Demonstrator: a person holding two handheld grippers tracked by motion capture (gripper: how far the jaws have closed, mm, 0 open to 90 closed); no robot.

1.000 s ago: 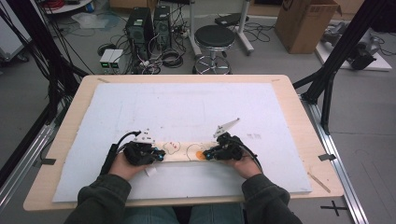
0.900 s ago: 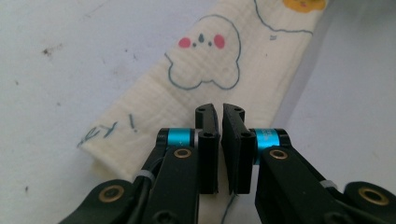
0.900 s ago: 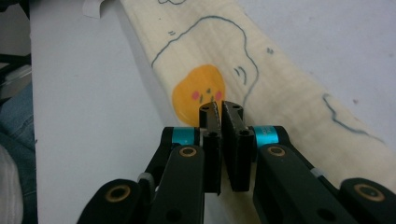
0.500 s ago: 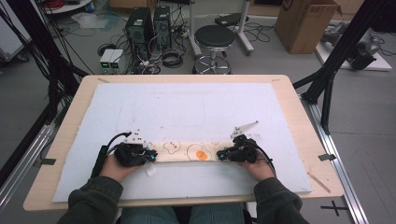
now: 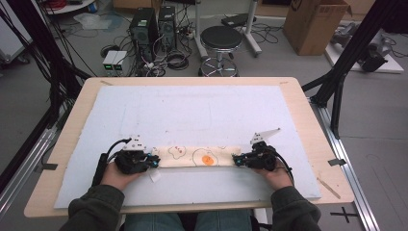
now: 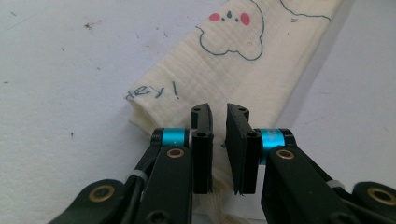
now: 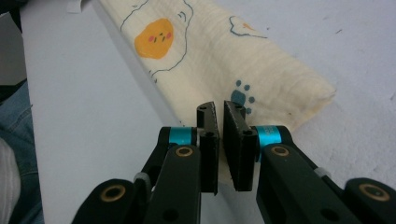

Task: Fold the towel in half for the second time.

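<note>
A cream cloth (image 5: 192,155) with egg and cloud drawings lies folded into a long strip on the white mat, near the front edge. My left gripper (image 5: 155,162) is at its left end. In the left gripper view the jaws (image 6: 219,112) stand a narrow way apart over the cloth's (image 6: 233,60) edge; they have just been opening, with cloth between them. My right gripper (image 5: 235,159) is at the strip's right end. In the right gripper view its jaws (image 7: 215,106) are nearly together and pinch the cloth's (image 7: 210,56) near edge.
The white mat (image 5: 202,110) covers most of the wooden table (image 5: 312,120). A small white tag (image 5: 154,176) lies by the left gripper. A thin wooden stick (image 5: 328,187) rests near the front right corner. A stool, computers and boxes stand beyond the table.
Both hands have moved apart, the right one farther, and the cloth strip between them has been drawn out longer and straighter.
</note>
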